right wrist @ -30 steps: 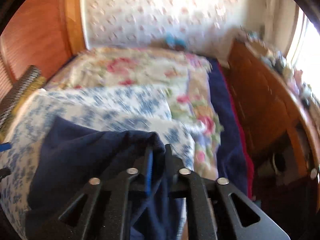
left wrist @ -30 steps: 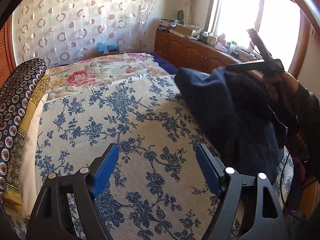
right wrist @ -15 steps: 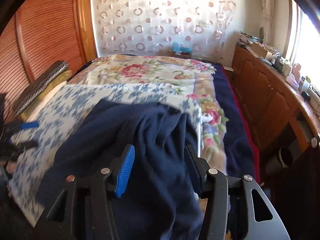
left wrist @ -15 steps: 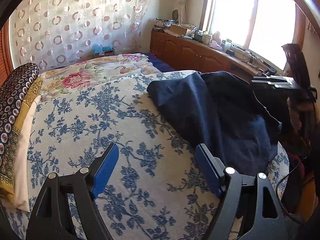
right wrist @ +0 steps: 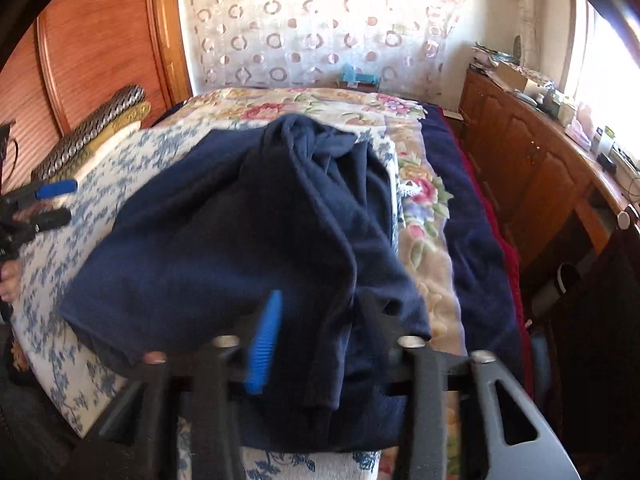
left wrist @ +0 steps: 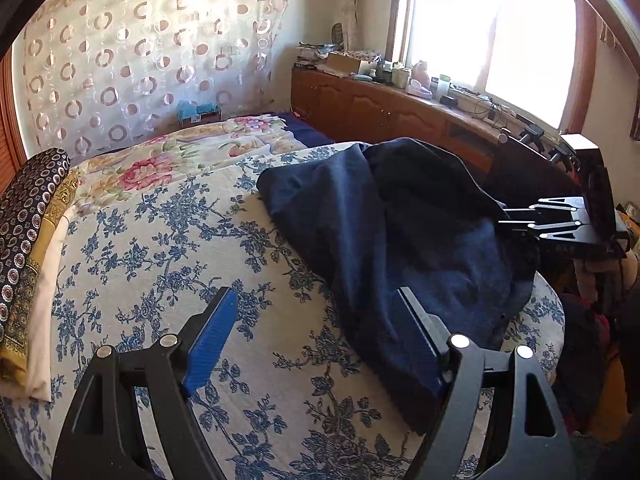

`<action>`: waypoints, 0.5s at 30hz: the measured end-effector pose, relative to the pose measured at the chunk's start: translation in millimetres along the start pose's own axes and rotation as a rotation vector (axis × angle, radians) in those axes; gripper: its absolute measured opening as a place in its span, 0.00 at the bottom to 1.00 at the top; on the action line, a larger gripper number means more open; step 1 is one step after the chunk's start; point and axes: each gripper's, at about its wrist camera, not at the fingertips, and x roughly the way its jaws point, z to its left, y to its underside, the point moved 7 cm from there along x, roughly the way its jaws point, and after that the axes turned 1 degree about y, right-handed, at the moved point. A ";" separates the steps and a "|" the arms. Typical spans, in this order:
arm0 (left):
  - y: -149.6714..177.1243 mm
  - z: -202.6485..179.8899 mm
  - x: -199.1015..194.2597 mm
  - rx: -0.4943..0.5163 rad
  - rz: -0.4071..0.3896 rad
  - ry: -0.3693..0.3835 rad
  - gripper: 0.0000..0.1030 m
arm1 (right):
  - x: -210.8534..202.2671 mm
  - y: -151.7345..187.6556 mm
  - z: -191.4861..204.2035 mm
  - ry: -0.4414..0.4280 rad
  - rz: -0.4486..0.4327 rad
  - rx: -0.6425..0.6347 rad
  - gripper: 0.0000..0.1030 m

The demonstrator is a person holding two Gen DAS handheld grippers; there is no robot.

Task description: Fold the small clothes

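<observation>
A crumpled navy blue garment [left wrist: 400, 232] lies on the blue-flowered white bedspread [left wrist: 168, 264]; it fills the middle of the right wrist view [right wrist: 248, 232]. My left gripper [left wrist: 316, 332] is open and empty, low over the bedspread at the garment's near edge; it shows at the left edge of the right wrist view [right wrist: 52, 204]. My right gripper [right wrist: 320, 336] is open, its jaws either side of a fold of the garment's near edge. It shows at the garment's far right side in the left wrist view [left wrist: 508, 216].
Folded patterned bedding [left wrist: 28, 216] is stacked on the bed's left side. A pink-flowered quilt [left wrist: 168, 160] covers the far part. A wooden cabinet [left wrist: 384, 116] with clutter runs under the window [left wrist: 492, 36]. A wooden wardrobe [right wrist: 92, 52] stands left.
My right gripper let go of the garment, opened and drew back; the garment dropped and spread on the bedspread. My left gripper stayed open and edged toward the garment.
</observation>
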 end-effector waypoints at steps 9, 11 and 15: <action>14.2 -10.4 2.3 -0.021 0.039 0.016 0.78 | -61.3 4.3 -11.9 0.007 -0.141 0.010 0.02; 17.1 -14.2 4.7 -0.023 0.049 0.030 0.78 | -65.5 15.4 -22.8 0.028 -0.137 0.041 0.02; 29.6 -23.1 16.8 -0.032 0.098 0.072 0.78 | -46.2 39.7 -33.3 0.015 -0.073 0.102 0.03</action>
